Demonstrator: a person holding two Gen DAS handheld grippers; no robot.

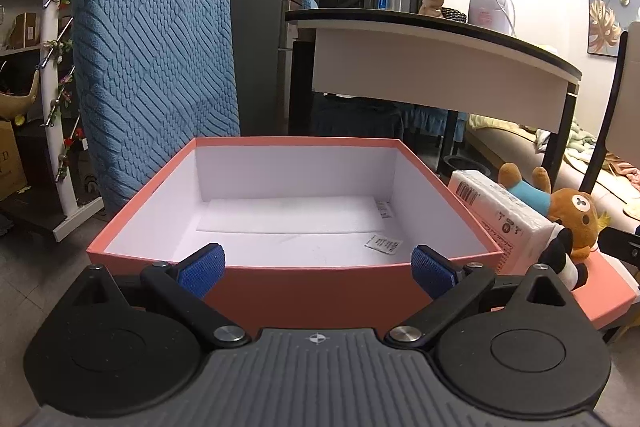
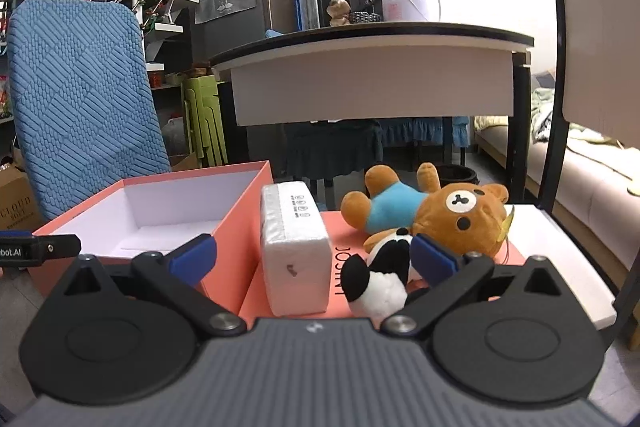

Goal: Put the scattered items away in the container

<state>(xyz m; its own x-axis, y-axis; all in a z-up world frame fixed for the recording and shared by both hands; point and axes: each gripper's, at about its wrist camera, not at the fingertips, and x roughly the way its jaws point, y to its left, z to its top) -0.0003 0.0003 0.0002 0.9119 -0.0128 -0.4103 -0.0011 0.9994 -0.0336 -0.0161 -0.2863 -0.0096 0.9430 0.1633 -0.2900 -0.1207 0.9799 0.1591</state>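
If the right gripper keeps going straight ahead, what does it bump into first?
Probably the white tissue pack, which lies right between the open fingers of the right gripper. The panda toy sits close by its right finger, so depth is hard to judge.

low white surface (image 2: 560, 259) carries everything, bare along its right edge in the right wrist view. flat on it lies a pink lid (image 2: 340, 223), printed lettering showing, and the open pink box (image 2: 236, 223) stands at the lid's left, though whether the box rests on the surface or on the lid's edge cannot be told. on the lid: white tissue pack (image 2: 294, 247) just beside the box wall, brown bear toy (image 2: 432, 215) on its back further right, panda toy (image 2: 380, 275) touching the bear's near side.
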